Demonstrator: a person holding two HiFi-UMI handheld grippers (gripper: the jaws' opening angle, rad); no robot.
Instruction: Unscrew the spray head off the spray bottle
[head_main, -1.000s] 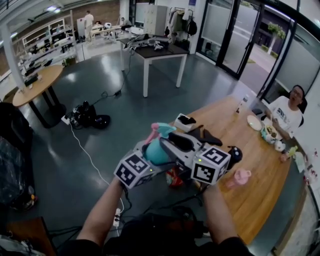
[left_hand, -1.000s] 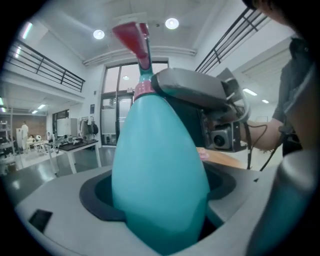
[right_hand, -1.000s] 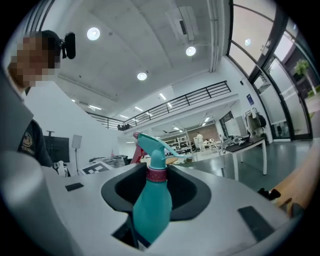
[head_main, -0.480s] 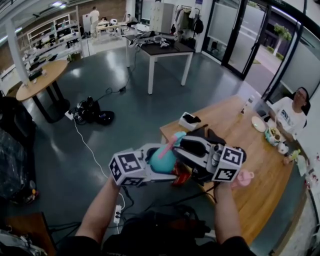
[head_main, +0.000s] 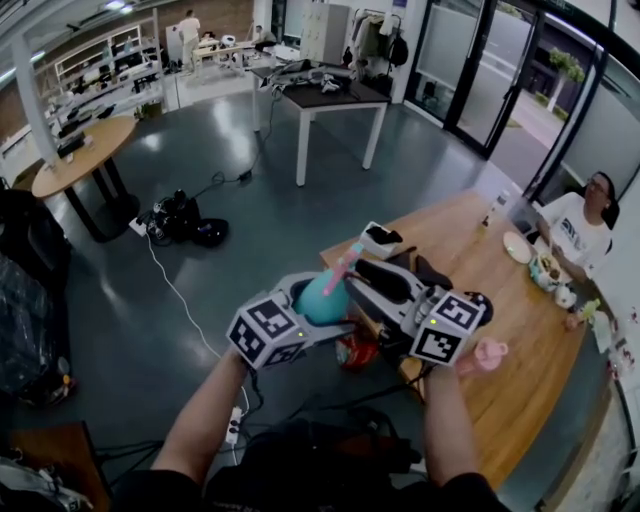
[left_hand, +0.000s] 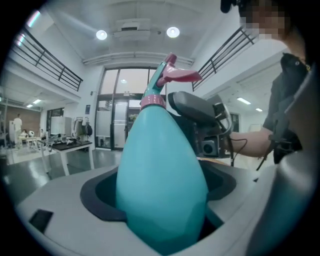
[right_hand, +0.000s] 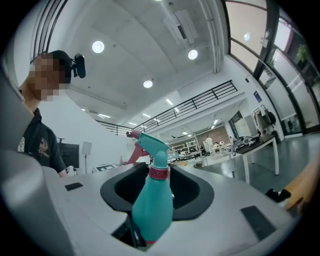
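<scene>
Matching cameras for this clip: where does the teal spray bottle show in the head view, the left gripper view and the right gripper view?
Head view: spray bottle near the centre, leaning up to the right.
Left gripper view: spray bottle fills the centre, close up.
Right gripper view: spray bottle low centre, smaller.
Shared landmark: its pink trigger.

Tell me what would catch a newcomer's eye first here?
A teal teardrop-shaped plastic spray bottle with a pink trigger head stands out, gripped mid-air in the left claw. The right claw faces it; its jaws have just been opening, the bottle between them unpressed. To the right lies a long wooden table.
</scene>
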